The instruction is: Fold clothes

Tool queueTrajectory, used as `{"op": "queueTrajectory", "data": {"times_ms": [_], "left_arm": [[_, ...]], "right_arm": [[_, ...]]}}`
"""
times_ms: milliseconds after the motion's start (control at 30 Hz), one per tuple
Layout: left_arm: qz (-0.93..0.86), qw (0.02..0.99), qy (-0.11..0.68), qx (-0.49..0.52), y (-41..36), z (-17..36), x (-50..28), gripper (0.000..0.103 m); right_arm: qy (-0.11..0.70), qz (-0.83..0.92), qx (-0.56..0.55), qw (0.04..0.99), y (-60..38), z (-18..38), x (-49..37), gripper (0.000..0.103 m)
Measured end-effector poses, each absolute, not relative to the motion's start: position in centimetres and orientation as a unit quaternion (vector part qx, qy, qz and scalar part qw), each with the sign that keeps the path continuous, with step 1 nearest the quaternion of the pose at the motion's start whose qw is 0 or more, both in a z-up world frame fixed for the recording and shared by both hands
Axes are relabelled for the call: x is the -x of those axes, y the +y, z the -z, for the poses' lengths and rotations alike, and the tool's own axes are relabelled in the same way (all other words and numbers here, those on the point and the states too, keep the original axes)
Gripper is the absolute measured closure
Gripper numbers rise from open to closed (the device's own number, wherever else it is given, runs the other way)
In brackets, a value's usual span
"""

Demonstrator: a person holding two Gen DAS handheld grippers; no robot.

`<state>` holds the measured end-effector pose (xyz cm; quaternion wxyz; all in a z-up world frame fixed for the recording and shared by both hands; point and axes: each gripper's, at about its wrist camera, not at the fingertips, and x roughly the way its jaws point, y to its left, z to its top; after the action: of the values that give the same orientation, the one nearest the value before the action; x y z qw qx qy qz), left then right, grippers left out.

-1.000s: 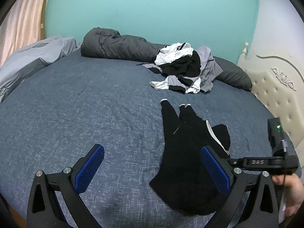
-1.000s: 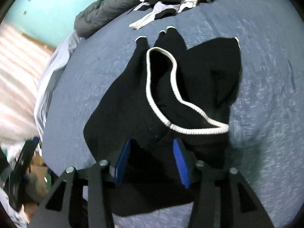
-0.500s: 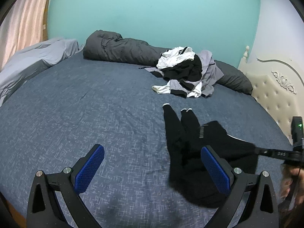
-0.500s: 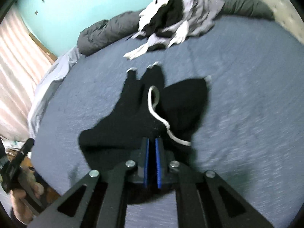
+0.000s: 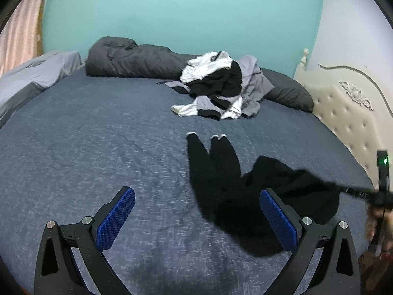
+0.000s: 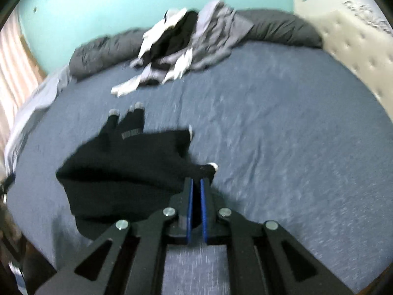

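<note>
Black garment [image 6: 127, 167] on blue bedspread [image 6: 282, 135], right claw [image 6: 195, 184] clamped on its edge, left claw [image 5: 196, 209] spread wide, no legible writing.

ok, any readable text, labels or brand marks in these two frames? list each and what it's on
None can be read.
Black garment: a grey rectangular patch near the cuffs, too blurred to tell whether it carries text.
Right gripper, seen from the left wrist view: motion-blurred, no marking legible.
Left gripper, bed sheet and headboard: no print visible.
</note>
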<state>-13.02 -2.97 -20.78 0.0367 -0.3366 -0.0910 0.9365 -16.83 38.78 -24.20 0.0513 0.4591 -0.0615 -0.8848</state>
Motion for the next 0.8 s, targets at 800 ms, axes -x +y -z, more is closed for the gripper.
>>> {"op": "queueTrajectory", "data": {"times_ms": [800], "left_arm": [[-0.851,0.206,0.013,0.483,8.2,27.3,30.2,0.000]], "right_arm": [[-0.058,0.861,-0.491,0.123,36.7,29.6,15.2,0.097]]}}
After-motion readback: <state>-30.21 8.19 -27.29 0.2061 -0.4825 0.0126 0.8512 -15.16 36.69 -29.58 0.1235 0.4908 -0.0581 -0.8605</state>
